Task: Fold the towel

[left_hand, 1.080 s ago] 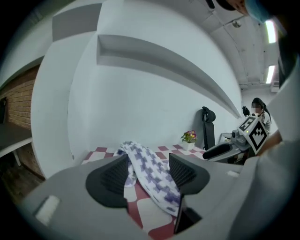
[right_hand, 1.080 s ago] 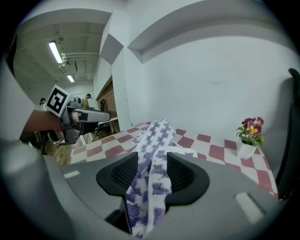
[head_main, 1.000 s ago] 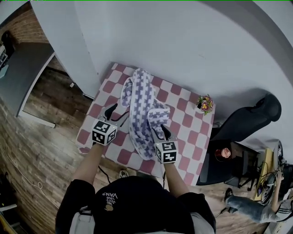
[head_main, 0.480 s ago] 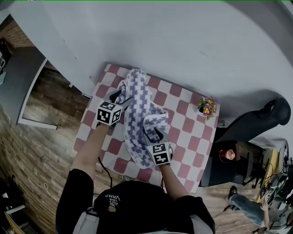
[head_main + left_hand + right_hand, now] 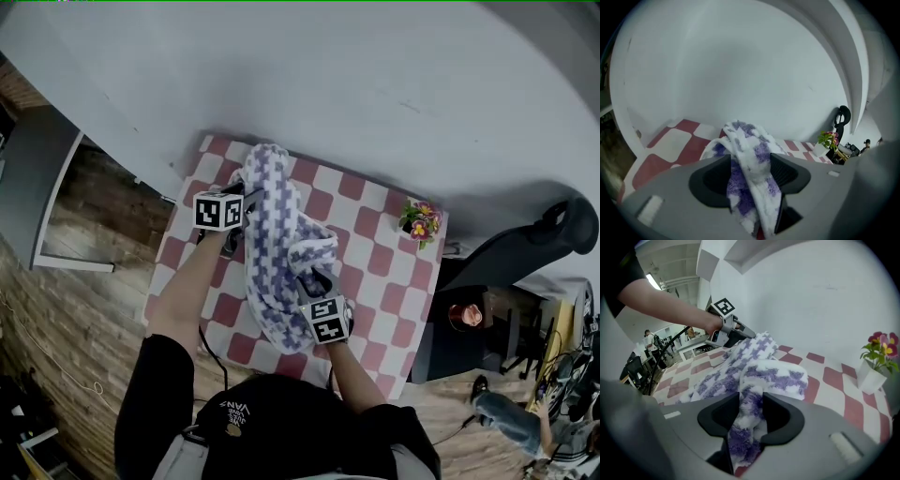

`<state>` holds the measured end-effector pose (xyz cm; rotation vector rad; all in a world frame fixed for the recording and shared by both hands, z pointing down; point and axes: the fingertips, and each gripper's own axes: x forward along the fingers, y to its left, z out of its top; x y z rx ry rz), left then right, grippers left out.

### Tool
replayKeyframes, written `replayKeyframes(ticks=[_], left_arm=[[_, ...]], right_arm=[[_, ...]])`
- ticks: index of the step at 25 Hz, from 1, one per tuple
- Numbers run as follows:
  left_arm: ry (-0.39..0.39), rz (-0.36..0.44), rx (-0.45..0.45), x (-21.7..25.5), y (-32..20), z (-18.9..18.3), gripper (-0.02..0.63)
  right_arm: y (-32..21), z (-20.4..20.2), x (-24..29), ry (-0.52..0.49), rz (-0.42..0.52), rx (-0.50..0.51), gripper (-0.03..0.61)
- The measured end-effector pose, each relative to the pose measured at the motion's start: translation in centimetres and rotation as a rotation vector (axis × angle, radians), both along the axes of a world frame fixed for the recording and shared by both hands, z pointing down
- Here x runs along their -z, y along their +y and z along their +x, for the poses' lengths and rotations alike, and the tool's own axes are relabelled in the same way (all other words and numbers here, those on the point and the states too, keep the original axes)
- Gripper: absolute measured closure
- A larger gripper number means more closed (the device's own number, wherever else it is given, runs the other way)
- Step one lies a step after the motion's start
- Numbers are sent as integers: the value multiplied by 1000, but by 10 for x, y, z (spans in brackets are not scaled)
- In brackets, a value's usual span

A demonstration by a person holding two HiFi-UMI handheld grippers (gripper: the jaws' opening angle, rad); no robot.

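— Left gripper [image 5: 750,174]?
— Jaws just opening; fluffy purple-checked towel [image 5: 272,244] bunched loosely between them.
— Right gripper [image 5: 751,416]?
— Just closing, pinching a plush fold. Towel lies crumpled on the chequered bench [image 5: 375,258].

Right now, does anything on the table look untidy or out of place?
Yes: the towel lies bunched in a crumpled ridge across the checked tablecloth, not spread flat. The flower pot at the corner stands upright; nothing is spilled.

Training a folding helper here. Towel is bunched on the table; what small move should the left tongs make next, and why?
Probably close the left tongs: they have just been opening and straddle a fold of the towel without pinching it, while the right tongs, just closed tighter, already grip it.
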<state>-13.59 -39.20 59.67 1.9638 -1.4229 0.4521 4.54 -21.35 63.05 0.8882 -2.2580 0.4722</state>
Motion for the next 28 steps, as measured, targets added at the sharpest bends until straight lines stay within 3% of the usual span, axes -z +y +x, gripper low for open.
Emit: replayKeyframes(ticks=[1,4,6,10,14,21,28], left_arm=[[6,-7,4,-1,-1,1,358],[18,-12,4,2,1,0,509],[39,-4,2,9,5,-2,558],[89,45,9,35,20,-12,568],[92,96,39,60,47,-32,568],[149,202,170,97,133,-80,568],[223,175,305,75,234,-96,568]], right_arm=[[-3,3,3,-11,6,-14,428],[-13,20,16,-53,24,-97,525],[-20,37,24,-77,34,-163,529],[-30,72,32,-95,45,-276,534],[-33,103,38,-99,56,-371,535],[-25,142,66,-130,105,-492,538],[-7,189,86,-139,146,-597,540]])
